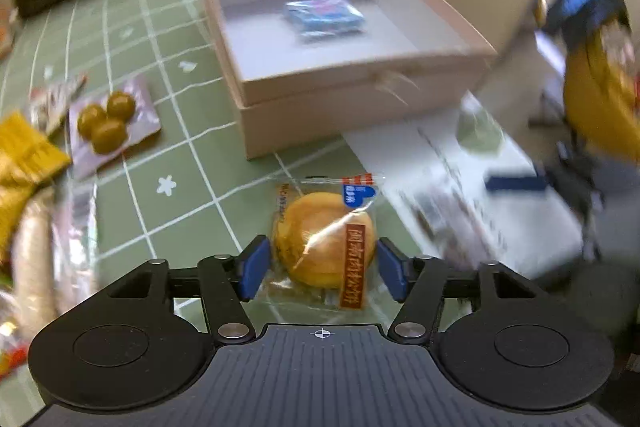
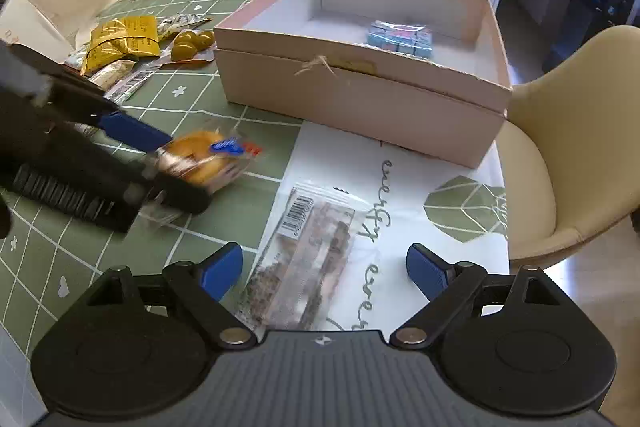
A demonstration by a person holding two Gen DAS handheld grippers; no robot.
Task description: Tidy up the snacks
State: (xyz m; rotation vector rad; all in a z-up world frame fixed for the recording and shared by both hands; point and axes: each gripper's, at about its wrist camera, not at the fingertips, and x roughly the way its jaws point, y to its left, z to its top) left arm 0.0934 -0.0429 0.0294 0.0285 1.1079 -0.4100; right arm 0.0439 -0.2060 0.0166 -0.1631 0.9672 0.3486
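Green checked tablecloth [image 2: 224, 211] covers the table, with a pink box [image 2: 360, 99] holding a blue packet [image 2: 400, 37]. Both blue pads of the left gripper [image 1: 320, 267] stand spread around a wrapped cake [image 1: 324, 239] on the cloth, seemingly not pressing it. Right gripper [image 2: 324, 267] hangs wide apart over a clear snack bag [image 2: 308, 259].

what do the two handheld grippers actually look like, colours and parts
Both look the same build. The left gripper and right gripper each have a black body with two round black housings, black linkage arms with silver pivot pins, and blue ribbed fingertips. A dark grey ribbed panel with a small white crosshair mark sits in the middle. No cables or sleeves show clearly.
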